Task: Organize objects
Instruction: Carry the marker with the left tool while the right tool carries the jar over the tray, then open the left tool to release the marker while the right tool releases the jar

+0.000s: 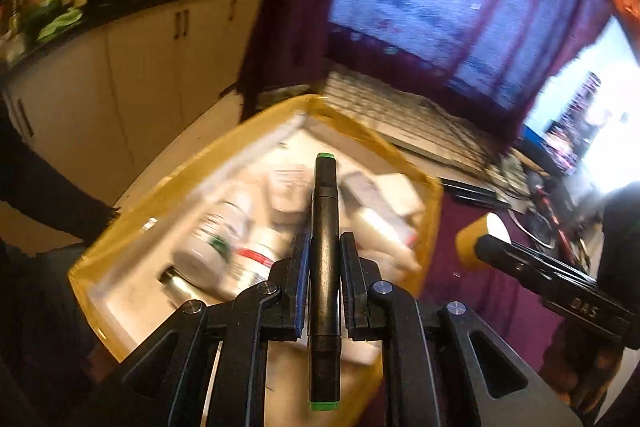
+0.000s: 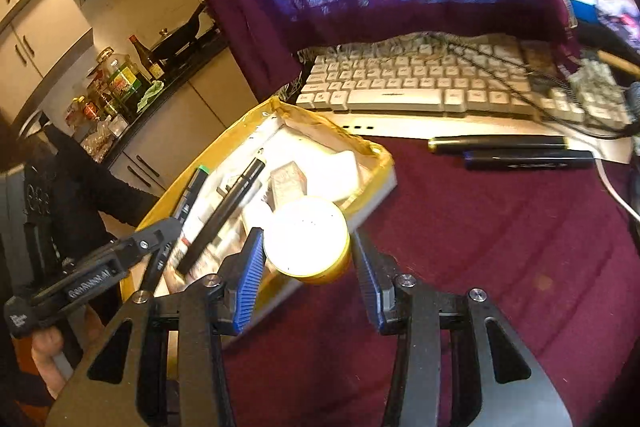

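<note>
1. We work over a worktop [image 2: 500,227] covered in a dark red cloth, with a keyboard [image 2: 420,83] at its far edge and two dark pens [image 2: 500,147] lying just in front of it.
2. The box [image 1: 434,195], lined in yellow tape, sits at the worktop's left side and already holds white bottles, small cartons and a black marker lying lengthwise; it is where we judge both carried things should go.
3. Our right tongs [image 2: 308,255] are closed on a round yellow tub [image 2: 306,239] with a pale lid, the blue pads pressing its two sides. In the right view the tub overlaps the box's near right rim, so we judge a short move forward and left would bring it over the inside.
4. Our left tongs [image 1: 325,263] hold a black pen with green ends [image 1: 325,267], narrow around its middle. The pen's long axis runs straight along the fingers, pointing out over the box, roughly along the box's length.
5. The left tongs are the nearer to the box, directly above its contents, so lowering the pen there seems the simpler placement.
</note>
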Demonstrator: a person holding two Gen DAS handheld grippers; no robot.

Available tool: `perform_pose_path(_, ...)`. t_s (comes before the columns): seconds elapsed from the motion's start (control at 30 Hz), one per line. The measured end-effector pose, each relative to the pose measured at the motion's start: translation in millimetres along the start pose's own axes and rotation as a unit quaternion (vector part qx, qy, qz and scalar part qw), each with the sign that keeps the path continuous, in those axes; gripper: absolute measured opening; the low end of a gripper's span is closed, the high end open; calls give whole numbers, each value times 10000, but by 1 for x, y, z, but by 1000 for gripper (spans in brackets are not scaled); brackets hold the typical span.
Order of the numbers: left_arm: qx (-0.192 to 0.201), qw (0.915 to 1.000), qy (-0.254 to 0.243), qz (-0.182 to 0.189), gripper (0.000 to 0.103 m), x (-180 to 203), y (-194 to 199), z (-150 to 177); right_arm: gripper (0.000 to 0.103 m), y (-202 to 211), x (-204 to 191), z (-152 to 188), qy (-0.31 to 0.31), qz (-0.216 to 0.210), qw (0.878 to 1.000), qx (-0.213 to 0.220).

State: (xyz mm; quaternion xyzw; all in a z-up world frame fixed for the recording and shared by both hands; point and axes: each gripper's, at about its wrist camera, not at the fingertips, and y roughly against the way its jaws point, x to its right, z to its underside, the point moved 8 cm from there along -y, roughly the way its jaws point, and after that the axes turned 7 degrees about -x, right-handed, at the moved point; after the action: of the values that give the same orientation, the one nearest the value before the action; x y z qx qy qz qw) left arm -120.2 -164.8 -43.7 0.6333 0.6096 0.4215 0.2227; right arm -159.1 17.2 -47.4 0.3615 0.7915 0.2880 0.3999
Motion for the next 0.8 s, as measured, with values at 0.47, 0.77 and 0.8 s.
perform_pose_path(0.47,-419,9981,38,-453,12,-29,-45,-34,42,-43,-3,-36,-154,326,9993,-13)
perform_pose_path(0.77,-533,9969,-50,-572,13,-27,-54,-34,42,-51,-11,-38,-25,28,9999,109)
perform_pose_path(0.8,-519,9970,-65,-567,13,-26,-54,-34,42,-49,-13,-38,11,-59,9999,152)
